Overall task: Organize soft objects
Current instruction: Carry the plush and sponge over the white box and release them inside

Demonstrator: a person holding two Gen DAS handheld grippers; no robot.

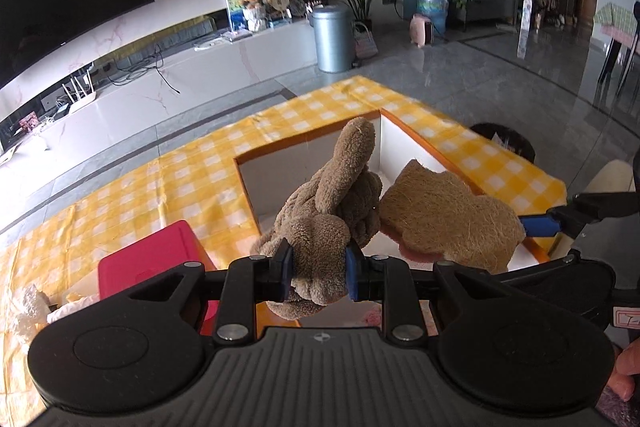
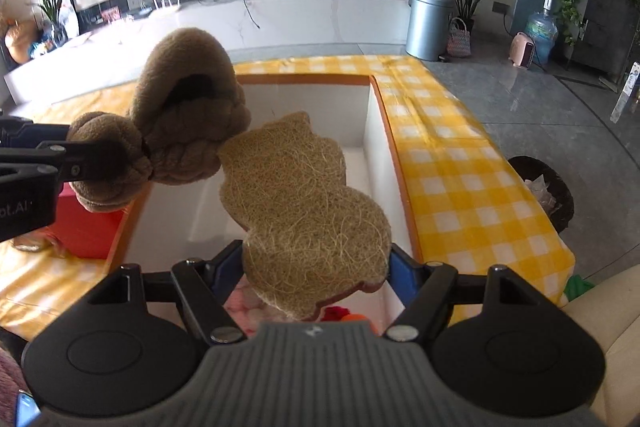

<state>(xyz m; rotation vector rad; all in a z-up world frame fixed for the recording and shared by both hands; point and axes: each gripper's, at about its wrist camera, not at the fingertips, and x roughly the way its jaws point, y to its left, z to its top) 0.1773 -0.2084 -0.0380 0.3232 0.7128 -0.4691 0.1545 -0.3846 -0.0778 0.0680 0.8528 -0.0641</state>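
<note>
— So which step is the person working through right now?

— Both hands are carrying soft things to the white-lined box [image 2: 372, 131] that is sitting on the yellow checked surface [image 2: 452, 187]. The left gripper [image 1: 318, 267] is squeezing a brown plush toy [image 1: 332, 211] between its jaws, and the right gripper [image 2: 316, 267] is gripping a flat fibre pad [image 2: 296, 195] across its width, jaws standing wide on it.

— And where are the two things hanging?

— Over the open box, side by side and touching or nearly so, neither yet resting inside. Something pink and something red are lying at the box's near end, under the pad.

— What is the next move calling for?

— Probably lowering each into the box's empty part, then letting the jaws open, keeping the plush clear of the pad.
</note>
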